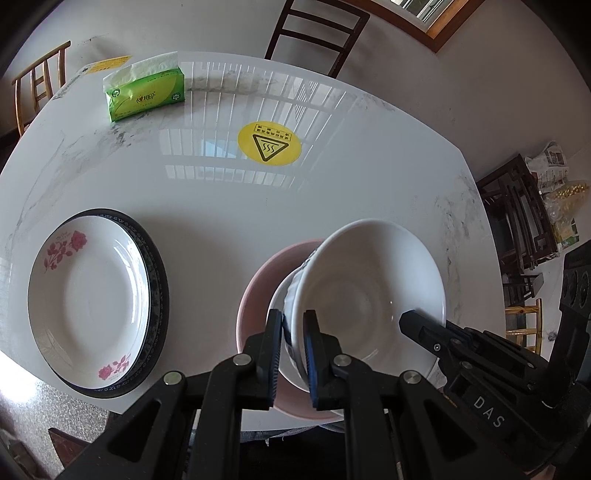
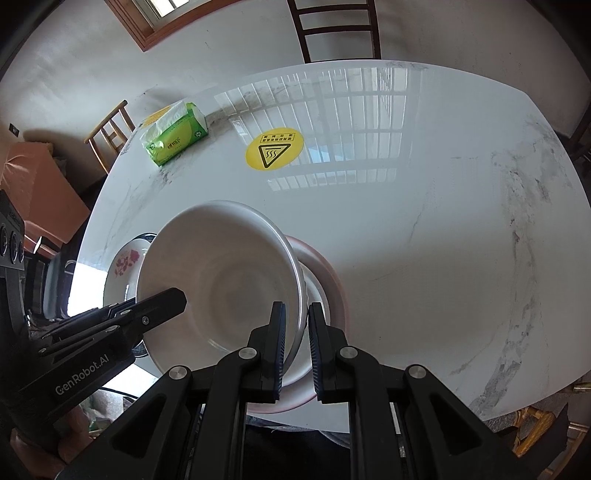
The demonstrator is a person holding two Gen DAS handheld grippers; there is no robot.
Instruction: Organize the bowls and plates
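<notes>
A large white bowl (image 1: 369, 291) is held over a smaller white bowl (image 1: 282, 299) that sits in a pink bowl (image 1: 258, 280) near the table's front edge. My left gripper (image 1: 293, 354) is shut on the large bowl's left rim. My right gripper (image 2: 297, 347) is shut on the same bowl's (image 2: 221, 280) right rim; the pink bowl (image 2: 325, 273) shows behind it. A white plate with red flowers (image 1: 88, 302) lies on a dark-rimmed plate (image 1: 157, 280) at the left, also in the right wrist view (image 2: 125, 266).
The white marble table (image 1: 369, 192) carries a green tissue pack (image 1: 144, 92) at the far left and a round yellow heat-warning sticker (image 1: 269, 142) mid-table. Dark chairs (image 1: 317, 33) stand behind the table; dark wooden furniture (image 1: 517, 214) stands at the right.
</notes>
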